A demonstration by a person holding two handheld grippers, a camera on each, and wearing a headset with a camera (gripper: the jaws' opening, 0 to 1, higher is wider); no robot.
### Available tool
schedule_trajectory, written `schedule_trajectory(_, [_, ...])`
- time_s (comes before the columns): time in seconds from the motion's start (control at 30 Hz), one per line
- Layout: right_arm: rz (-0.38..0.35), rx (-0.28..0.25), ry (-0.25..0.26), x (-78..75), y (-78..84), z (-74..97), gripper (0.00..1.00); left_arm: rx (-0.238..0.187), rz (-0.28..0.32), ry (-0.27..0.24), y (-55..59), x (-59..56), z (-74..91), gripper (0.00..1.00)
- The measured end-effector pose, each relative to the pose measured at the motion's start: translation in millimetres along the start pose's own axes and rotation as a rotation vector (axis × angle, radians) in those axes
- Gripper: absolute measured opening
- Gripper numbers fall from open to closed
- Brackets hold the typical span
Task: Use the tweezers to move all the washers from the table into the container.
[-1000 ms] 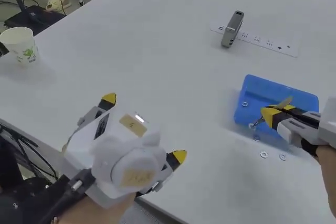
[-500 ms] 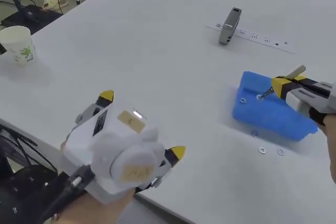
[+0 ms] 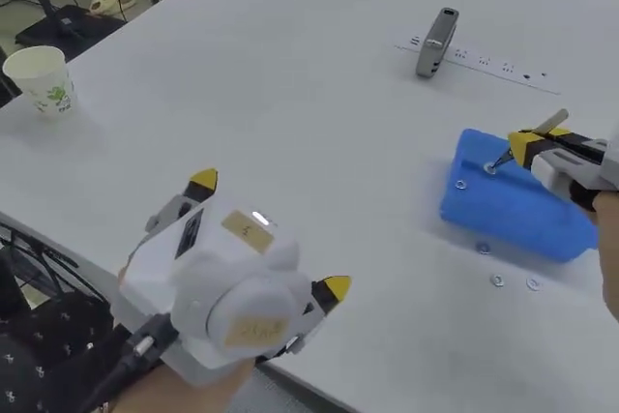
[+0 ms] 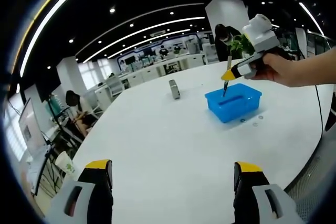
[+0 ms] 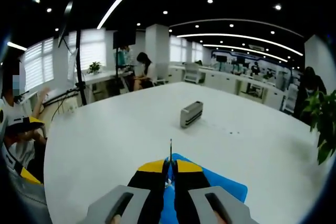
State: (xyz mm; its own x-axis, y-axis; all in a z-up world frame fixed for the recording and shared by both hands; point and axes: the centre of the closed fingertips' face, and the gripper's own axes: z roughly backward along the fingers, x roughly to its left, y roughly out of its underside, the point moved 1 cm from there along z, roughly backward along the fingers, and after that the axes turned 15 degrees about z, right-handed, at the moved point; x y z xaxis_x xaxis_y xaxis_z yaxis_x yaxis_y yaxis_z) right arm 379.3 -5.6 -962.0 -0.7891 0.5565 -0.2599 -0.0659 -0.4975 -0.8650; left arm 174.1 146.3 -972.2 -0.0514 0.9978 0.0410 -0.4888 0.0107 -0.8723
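Observation:
The blue container (image 3: 517, 210) sits at the right of the white table (image 3: 290, 94), with one washer (image 3: 460, 185) inside it. My right gripper (image 3: 527, 144) is shut on the tweezers (image 3: 501, 161), whose tip hangs over the container's far-left part; whether it holds a washer is too small to tell. Three washers (image 3: 497, 281) lie on the table in front of the container. My left gripper (image 3: 269, 234) is open and holds nothing near the front edge. In the left gripper view the container (image 4: 233, 103), tweezers (image 4: 226, 85) and loose washers (image 4: 254, 125) show. In the right gripper view the jaws pinch the tweezers (image 5: 170, 156) above the container (image 5: 220, 190).
A grey metal block (image 3: 435, 43) stands at the back beside a row of sockets (image 3: 488, 63) set in the table. A paper cup (image 3: 44, 79) stands at the far left. Chairs and cables lie beyond the table's left edge.
My right gripper has lifted the tweezers from the table at the container's front edge and carried them back over the container. The left gripper has stayed where it was.

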Motion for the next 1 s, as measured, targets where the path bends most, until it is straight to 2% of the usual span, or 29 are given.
schedule_trajectory(0.23, [-0.006, 0.034, -0.01, 3.3, 12.9, -16.6, 0.01, 0.013, -0.005, -0.001, 2.1, 0.0, -0.7, 0.98])
schedule_trajectory(0.47, [-0.009, 0.051, -0.018, 5.3, 18.4, -19.9, 0.01, 0.002, 0.003, 0.009, 0.0, -1.5, -0.1, 0.99])
schedule_trajectory(1.0, [0.016, 0.093, -0.042, 12.4, 32.8, -21.9, 0.01, 0.017, -0.005, 0.006, 2.3, -1.7, -1.0, 0.98])
